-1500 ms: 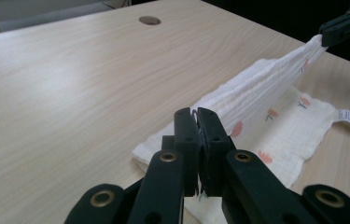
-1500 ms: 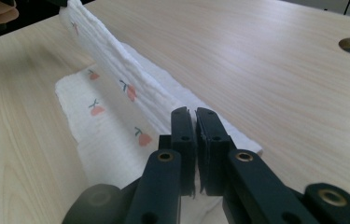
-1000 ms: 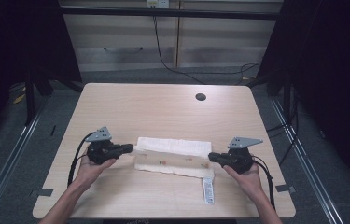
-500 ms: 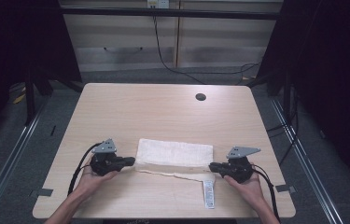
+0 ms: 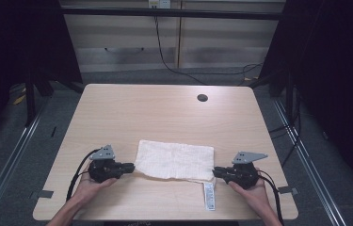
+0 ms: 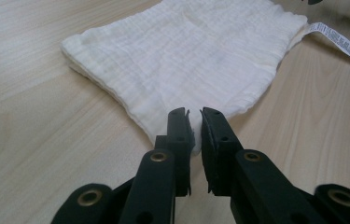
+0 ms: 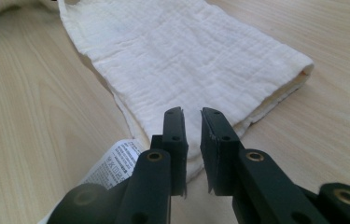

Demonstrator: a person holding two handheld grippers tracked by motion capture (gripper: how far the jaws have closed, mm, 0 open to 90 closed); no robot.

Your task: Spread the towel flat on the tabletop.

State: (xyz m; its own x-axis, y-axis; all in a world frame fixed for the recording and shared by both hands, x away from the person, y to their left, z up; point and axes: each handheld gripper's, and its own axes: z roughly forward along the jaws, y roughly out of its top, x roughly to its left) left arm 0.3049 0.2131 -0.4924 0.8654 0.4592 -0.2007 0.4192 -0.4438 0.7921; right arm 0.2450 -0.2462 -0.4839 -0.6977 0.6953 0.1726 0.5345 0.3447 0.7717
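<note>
Near the front edge of the table [image 5: 117, 108], a white cloth [image 5: 174, 160] lies folded flat, w/ both grippers at its near corners. Left gripper [image 5: 132, 166] sits at the cloth's near-left corner, right gripper [image 5: 215, 172] at its near-right corner.

What changed: a sec ago the cloth was a narrow band w/ a second strip showing in front of it and both grippers farther from the table's front edge. Now that front strip is gone, the cloth reads as one wider rectangle, and both hands have come back toward the person. Judgement: a fold has just been laid over and pulled flat, so this fold looks about done; next likely a release or another fold.

Tool state: in the left gripper view the left gripper [image 6: 194, 122] has its jaws nearly together w/ a thin bit of cloth edge between them, so it's pinching the corner. In the right gripper view the right gripper [image 7: 191, 122] has a slim gap between its jaws and cloth under the tips; prob gripping the corner, but can't see fabric clamped for sure.

Hard to make out: how many layers the cloth has; layered edges show at its sides, count unclear. A care label [image 5: 209, 195] pokes out from the cloth's near-right corner, print too small to read. The dark hole [image 5: 202, 98] sits well beyond the cloth, toward the table's far side.
</note>
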